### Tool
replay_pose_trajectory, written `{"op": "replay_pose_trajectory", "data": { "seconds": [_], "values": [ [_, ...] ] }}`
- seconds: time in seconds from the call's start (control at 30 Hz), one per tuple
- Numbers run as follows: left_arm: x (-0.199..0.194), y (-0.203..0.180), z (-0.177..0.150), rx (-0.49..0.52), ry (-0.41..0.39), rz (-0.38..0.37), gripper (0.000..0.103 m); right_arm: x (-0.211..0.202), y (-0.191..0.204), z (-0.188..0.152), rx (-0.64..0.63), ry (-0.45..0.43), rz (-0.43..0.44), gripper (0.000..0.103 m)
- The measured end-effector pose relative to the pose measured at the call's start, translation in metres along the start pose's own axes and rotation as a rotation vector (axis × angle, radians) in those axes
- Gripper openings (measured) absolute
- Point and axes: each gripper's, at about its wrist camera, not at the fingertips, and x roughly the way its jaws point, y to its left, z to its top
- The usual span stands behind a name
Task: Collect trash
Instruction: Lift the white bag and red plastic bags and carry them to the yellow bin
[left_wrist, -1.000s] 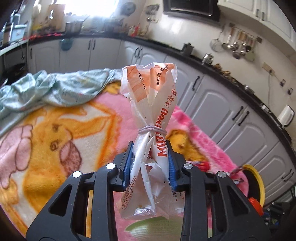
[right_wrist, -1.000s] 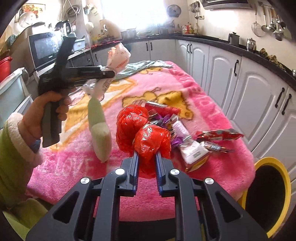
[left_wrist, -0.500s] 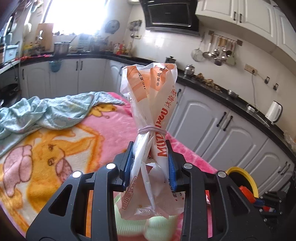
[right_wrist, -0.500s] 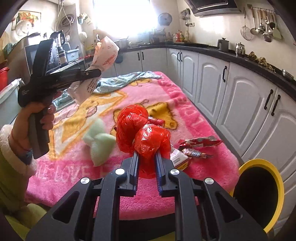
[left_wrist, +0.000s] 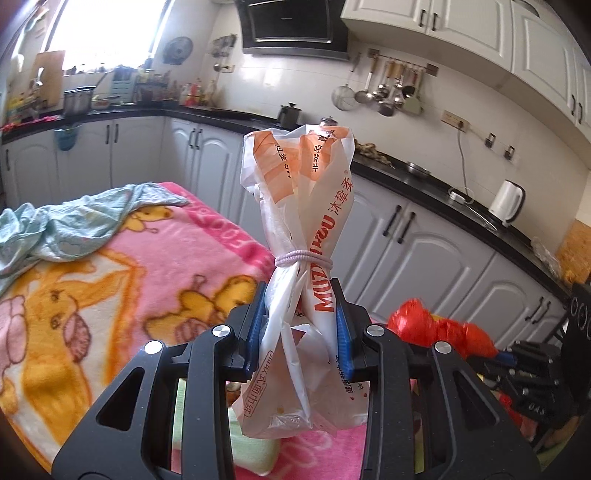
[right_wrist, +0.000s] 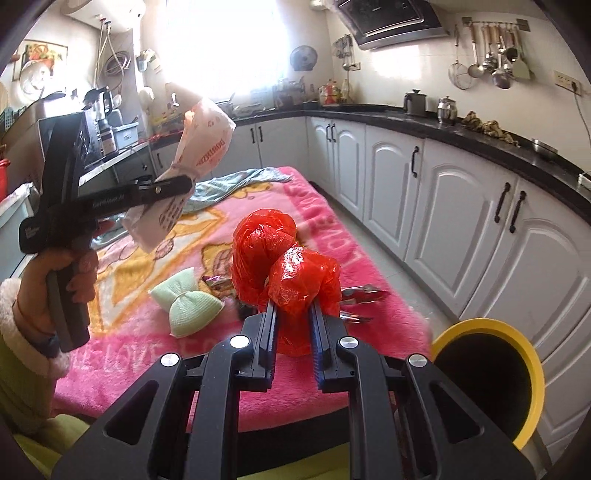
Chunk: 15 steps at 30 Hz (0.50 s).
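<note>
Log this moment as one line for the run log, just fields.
left gripper: shut on white-orange bag | right gripper: shut on red bag | both lifted above pink blanket | yellow bin: lower right, open

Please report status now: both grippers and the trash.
Left gripper shut on white bag. Right gripper shut on red bag. Yellow bin open at right, nothing blocking.

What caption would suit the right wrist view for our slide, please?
Right gripper holds a red bag near the yellow bin.
</note>
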Motion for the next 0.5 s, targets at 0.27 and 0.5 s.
{"op": "replay_pose_trajectory", "data": {
  "seconds": [0.27, 0.5],
  "values": [
    [0.008, -0.030, -0.007, 0.045, 0.020, -0.058, 0.025, -0.025, -0.022, -0.001, 0.040, -0.041, -0.064, 0.015],
    [0.015, -0.057, -0.011, 0.089, 0.034, -0.108, 0.025, -0.047, -0.041, -0.005, 0.064, -0.078, -0.134, 0.015]
  ]
}}
